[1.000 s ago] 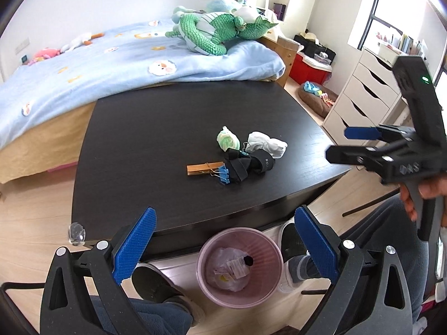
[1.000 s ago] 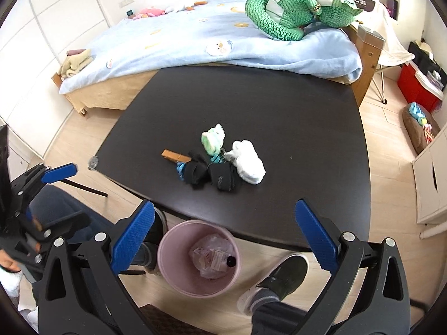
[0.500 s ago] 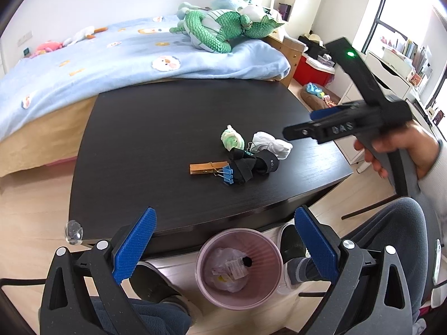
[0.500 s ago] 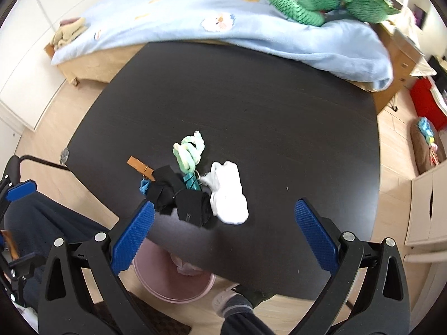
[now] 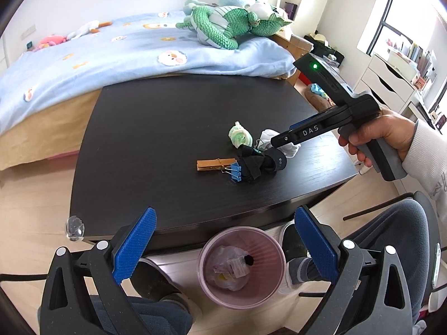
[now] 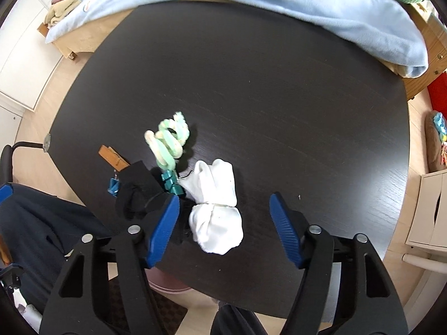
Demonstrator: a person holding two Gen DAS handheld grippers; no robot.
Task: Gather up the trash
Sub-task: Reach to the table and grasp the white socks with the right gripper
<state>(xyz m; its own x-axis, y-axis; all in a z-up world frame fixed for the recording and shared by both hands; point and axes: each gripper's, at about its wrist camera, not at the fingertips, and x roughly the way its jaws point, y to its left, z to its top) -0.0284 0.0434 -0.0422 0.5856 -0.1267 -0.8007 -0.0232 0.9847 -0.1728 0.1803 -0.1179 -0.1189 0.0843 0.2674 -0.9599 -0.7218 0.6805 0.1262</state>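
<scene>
Clearly soft and light, the white sock bundle (image 6: 215, 206) lies near the dark surface's (image 6: 279, 83) front edge, between the right gripper's (image 6: 225, 227) spread-apart fingers; pinch its bulky lower knot. Left gripper (image 5: 223, 247) hangs wide apart over the pink bin (image 5: 241, 265).

The dark desk (image 6: 279, 89) in front of my grippers carries one small heap near its front edge. Between my right gripper's (image 6: 223, 231) fingers lies a white sock (image 6: 215, 209); left of it a black sock (image 6: 139, 192), a blue clip (image 5: 236, 170) and a wooden peg (image 5: 213, 164). Just beyond them sits a pale green roll (image 6: 167, 142).
</scene>
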